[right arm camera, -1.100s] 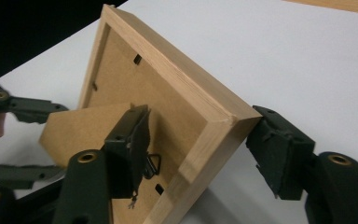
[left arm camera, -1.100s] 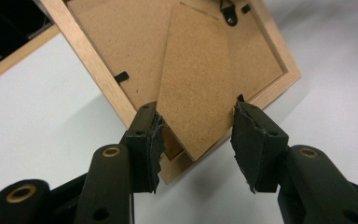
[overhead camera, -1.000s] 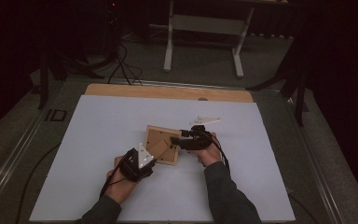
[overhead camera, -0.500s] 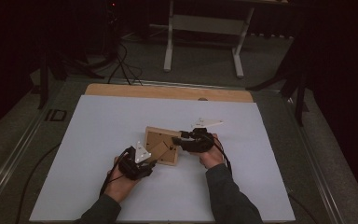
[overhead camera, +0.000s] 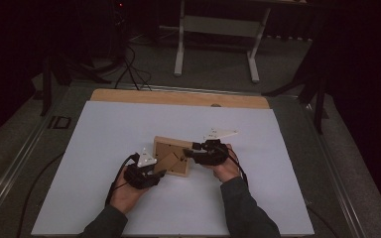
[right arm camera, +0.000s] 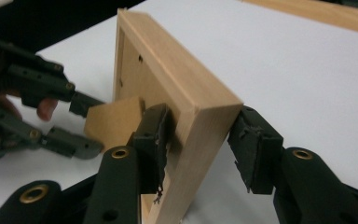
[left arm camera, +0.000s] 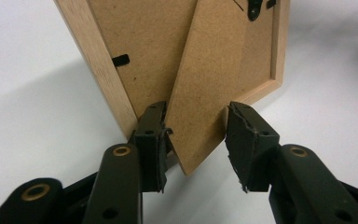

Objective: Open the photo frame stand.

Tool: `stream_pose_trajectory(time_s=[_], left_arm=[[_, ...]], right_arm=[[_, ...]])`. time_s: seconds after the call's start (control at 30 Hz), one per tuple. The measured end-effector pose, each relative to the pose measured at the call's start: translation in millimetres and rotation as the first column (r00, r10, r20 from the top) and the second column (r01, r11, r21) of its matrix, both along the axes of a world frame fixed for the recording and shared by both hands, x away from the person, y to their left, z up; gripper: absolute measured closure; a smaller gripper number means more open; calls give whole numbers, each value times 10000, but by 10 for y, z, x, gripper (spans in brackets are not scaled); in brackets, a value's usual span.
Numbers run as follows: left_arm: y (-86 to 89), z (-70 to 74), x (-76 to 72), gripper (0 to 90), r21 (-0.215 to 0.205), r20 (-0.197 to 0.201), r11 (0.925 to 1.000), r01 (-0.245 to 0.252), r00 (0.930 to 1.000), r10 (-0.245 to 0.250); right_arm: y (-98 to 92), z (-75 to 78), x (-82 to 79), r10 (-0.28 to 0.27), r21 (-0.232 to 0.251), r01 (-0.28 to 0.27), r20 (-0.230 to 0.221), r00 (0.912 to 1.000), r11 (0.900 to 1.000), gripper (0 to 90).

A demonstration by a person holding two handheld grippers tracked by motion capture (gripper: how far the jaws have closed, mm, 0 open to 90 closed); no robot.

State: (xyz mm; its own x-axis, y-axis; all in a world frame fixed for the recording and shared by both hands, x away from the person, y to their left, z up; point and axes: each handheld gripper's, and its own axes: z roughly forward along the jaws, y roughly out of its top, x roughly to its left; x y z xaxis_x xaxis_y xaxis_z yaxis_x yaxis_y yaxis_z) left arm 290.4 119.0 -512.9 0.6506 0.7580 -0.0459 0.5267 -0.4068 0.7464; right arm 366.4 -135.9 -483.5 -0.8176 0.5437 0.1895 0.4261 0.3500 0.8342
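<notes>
A light wooden picture frame (overhead camera: 171, 156) lies back side up on the white sheet, its brown fibreboard stand (overhead camera: 167, 161) swung out. In the left gripper view the stand (left arm camera: 205, 84) runs between the pads of my left gripper (left arm camera: 196, 140), whose jaws have just been closing onto its edges. My left gripper (overhead camera: 161, 171) sits at the frame's near left corner. My right gripper (overhead camera: 186, 151) comes in from the right. Its jaws have just been closing too, and my right gripper (right arm camera: 198, 135) now clasps the frame's rail (right arm camera: 182, 79) at a corner. The left gripper (right arm camera: 93, 126) shows beyond, on the stand (right arm camera: 114, 121).
The white sheet (overhead camera: 129, 124) covers most of the table; a bare wooden strip (overhead camera: 178, 98) runs along the far edge. Beyond the table, on the dark floor, stand a metal stand's legs (overhead camera: 216, 25) and some cables (overhead camera: 129, 69). Metal rails border the table's sides.
Both hands stay at the frame with hardly any shift. The frame lies in the same spot on the sheet.
</notes>
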Motion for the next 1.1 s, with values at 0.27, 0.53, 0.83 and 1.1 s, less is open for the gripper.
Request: stream_pose_trajectory(time_s=[0.27,0.53,0.83,1.1], left_arm=[[-24,-6,-5,667,95,40,10000,-20,10000,20],[-40,-12,7,706,-27,107,9999,-165,9998,165],[-56,-24,72,712,-86,69,9992,-394,9992,395],[-106,-41,129,713,68,239,9983,-573,9981,571]], right_arm=[[31,14,-60,64,-211,-55,426,9991,9998,560],[96,65,-170,-115,-1051,285,1592,9872,9940,580],[120,61,-186,-360,-1185,616,2071,9777,9910,580],[101,43,-143,-426,-1212,706,2200,9746,9901,580]])
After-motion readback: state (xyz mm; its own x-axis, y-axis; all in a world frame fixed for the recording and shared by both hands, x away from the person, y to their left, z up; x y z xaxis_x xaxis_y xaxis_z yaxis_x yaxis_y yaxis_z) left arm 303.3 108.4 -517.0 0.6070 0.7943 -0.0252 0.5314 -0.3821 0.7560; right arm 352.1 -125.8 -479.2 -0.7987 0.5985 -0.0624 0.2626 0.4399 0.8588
